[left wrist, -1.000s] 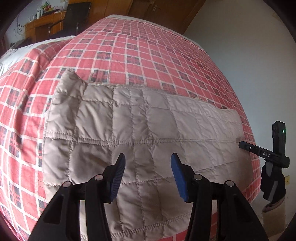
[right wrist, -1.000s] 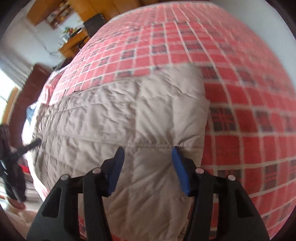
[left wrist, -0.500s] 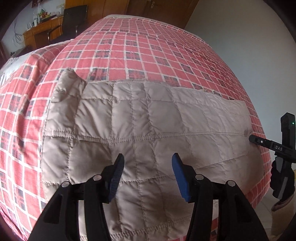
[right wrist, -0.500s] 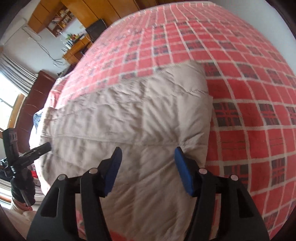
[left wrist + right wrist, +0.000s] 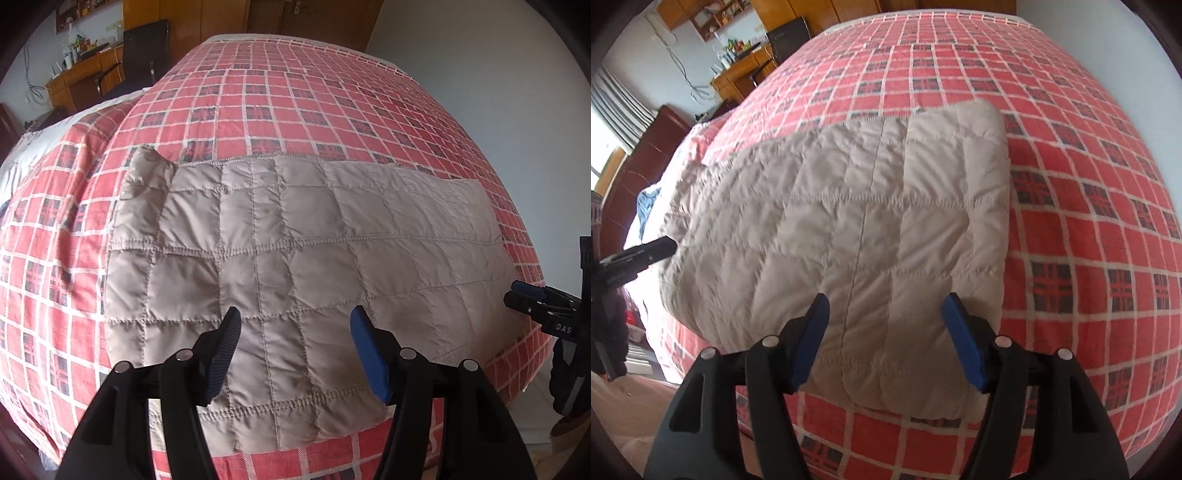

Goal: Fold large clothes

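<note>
Hovering wide and empty, both tools (image 5: 295, 328) (image 5: 884, 314) hide the folded jacket's (image 5: 295, 236) near edge.

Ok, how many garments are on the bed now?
1: a beige quilted jacket lying folded near the bed's front edge, under both open grippers. Anything beneath it would be hidden.

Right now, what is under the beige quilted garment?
The quilted garment lies flat on the red plaid bedcover, which shows all around it. Whether anything lies between them is hidden. Both grippers are open, holding nothing.

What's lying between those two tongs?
Only the beige quilted jacket, lying folded on the checked bedspread, spans from left tongs to right tongs; both views.
</note>
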{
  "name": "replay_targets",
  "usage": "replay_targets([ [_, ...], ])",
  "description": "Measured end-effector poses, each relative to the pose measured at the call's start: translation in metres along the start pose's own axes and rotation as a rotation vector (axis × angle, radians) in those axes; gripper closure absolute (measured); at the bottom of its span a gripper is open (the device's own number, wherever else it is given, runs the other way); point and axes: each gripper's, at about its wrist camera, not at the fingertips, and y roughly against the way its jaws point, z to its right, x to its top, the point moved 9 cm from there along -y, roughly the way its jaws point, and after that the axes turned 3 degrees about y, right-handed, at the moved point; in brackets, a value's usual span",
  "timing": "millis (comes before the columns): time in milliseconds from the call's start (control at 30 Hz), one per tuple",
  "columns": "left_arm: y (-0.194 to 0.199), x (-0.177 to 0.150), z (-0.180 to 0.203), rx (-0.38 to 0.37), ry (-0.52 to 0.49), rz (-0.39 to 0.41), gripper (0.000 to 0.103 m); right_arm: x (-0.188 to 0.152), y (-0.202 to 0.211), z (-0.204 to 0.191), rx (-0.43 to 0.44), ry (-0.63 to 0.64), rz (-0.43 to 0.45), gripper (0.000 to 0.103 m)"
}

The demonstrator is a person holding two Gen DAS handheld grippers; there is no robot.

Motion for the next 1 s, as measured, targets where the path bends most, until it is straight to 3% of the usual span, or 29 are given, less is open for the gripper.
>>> replay_targets([
  [300,-0.006,-0.010,-0.008,0.027,0.017,-0.016,0.041,-0.015,-0.037,0.000,-0.040,0.029,-0.029,0.036],
  [533,-0.005,-0.011,-0.007,0.032,0.012,-0.014,0.041,-0.011,-0.032,-0.001,-0.038,0.007,-0.026,0.036],
  [767,-0.001,-0.008,-0.004,0.038,-0.004,-0.003,0.040,0.004,0.004,0.007,0.076,-0.100,0.035,0.035],
  [1000,0.001,-0.002,0.002,0.040,-0.024,0.011,0.039,0.008,0.017,0.053,0.159,-0.280,0.050,0.027],
])
